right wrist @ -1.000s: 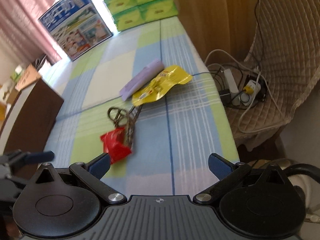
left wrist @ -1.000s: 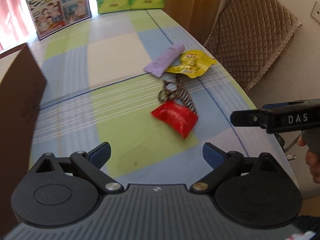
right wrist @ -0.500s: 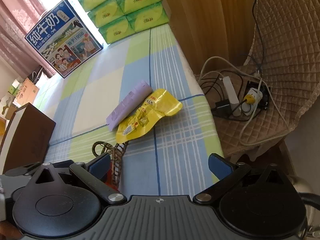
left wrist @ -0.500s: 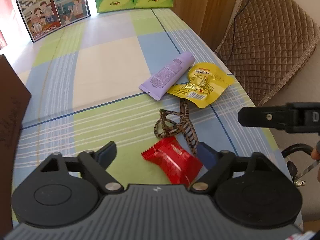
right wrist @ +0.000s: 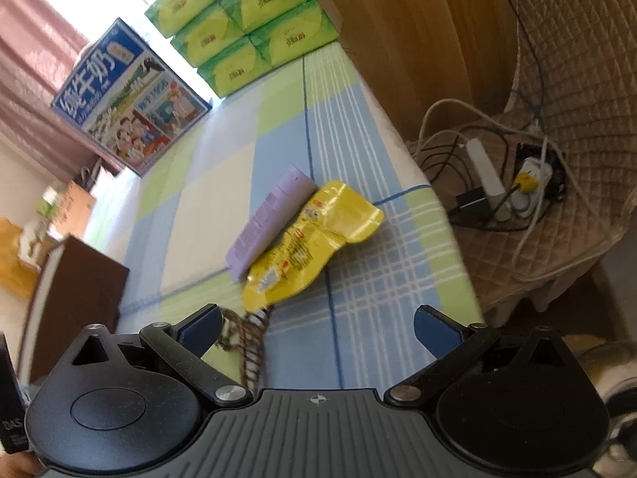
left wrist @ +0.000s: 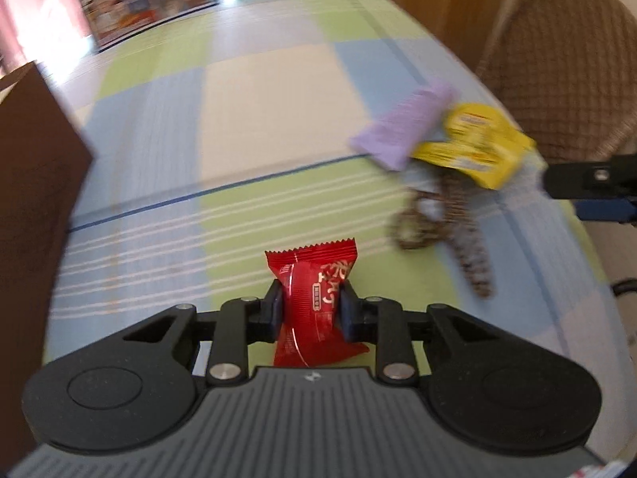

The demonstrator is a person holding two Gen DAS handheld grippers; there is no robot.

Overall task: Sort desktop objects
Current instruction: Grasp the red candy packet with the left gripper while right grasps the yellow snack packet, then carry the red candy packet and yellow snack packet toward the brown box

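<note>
Left gripper [left wrist: 310, 302] is clamped on the red candy packet [left wrist: 312, 298], pads pressing both sides of its middle, packet upright between them at 6 o'clock in the left wrist view. White Chinese print on the wrapper, too small to read. Right gripper [right wrist: 318, 328] has jaws spread wide with nothing between them, hovering above the near table edge; the leopard-print hair clip [right wrist: 249, 342] sits just inside its left finger, not touched.

Progress, judged: early. One item grabbed, none visibly placed. The brown box [left wrist: 36, 207] at 9 o'clock looks like the likely bin, but its inside is hidden, so can't tell what it holds.

Still loose on the checked tablecloth [left wrist: 254, 111]: hair clip at 3 o'clock in the left view, beyond it the purple tube [right wrist: 270, 219] and yellow snack pouch [right wrist: 314, 239] at 2 o'clock, pouch overlapping the tube's edge. Print on both unreadable.

Far end, 12 o'clock: milk carton box [right wrist: 127, 99] with "纯牛奶" in white on blue; stacked green tissue packs [right wrist: 247, 20], logos too small. "DAS" on the black gripper body at the lower left edge of the right view.
</note>
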